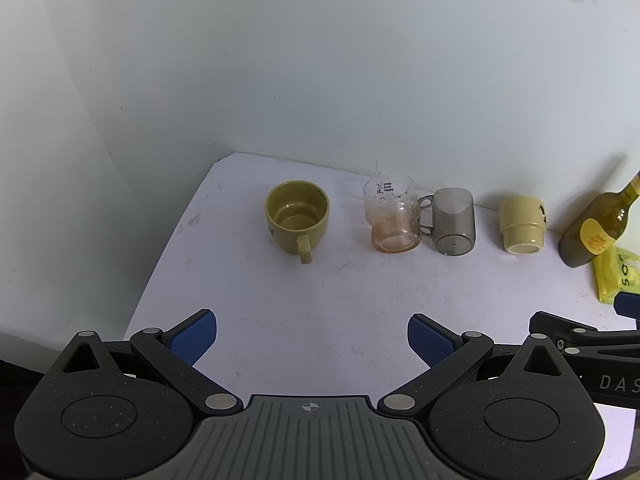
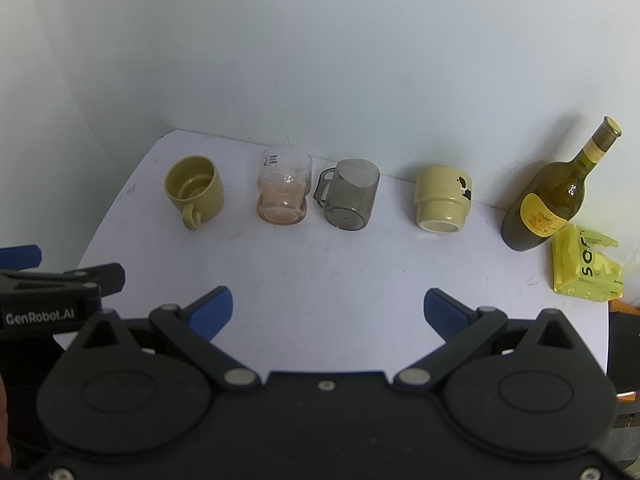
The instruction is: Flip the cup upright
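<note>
Two tools are in my hands, side by side above the near edge of the white worktop. My left tool has its blue-padded fingers spread wide with nothing between them, and my right tool is spread the same way, also empty. Both point toward the back wall, well apart from the row of cups.

Four cups stand in a line near the wall. On the left is an olive-green ceramic mug, mouth up and empty, its handle toward me. Next is a clear textured glass cup with printed markings, mouth up, with an orange tint near its base; I cannot tell whether that is residue or liquid. Just beside it is a smoky grey translucent plastic mug, base up, its handle toward the glass cup. Farther right sits a pale cream ceramic cup with a dark mark on its side, upside down with its foot ring on top.

Beyond it stands a dark green glass bottle with a yellow label, and near it lies a yellow plastic packet. The pale grey-white wall rises behind the row.
</note>
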A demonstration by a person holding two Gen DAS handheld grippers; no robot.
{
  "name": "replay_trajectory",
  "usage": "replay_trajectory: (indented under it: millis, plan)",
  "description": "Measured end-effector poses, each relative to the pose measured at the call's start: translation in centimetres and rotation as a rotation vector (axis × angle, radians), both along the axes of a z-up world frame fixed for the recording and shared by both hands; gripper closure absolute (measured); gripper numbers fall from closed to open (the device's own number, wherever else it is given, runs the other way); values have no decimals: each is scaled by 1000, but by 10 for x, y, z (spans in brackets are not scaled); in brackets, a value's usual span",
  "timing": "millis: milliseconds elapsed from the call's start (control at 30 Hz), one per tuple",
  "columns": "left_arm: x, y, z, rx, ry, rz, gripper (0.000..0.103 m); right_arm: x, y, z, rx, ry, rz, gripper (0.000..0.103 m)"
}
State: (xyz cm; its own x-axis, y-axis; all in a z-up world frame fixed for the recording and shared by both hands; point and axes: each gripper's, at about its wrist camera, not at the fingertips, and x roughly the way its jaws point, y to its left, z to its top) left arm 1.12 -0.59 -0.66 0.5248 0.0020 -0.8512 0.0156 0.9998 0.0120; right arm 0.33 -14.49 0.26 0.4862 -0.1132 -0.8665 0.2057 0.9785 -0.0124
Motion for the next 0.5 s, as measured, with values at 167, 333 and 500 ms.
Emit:
replay_trajectory:
  millis: [167,333,500]
  plan:
    - [1,1,-1,1,3,-2,0,2,-1,-1,4,5,-3,0]
    - [1,1,-2,3,8,4,0,3,-4,-1,7,8,0,0]
    - [-1,-1,-2,2,1,11,0,3,-6,-3,20,17,2,0]
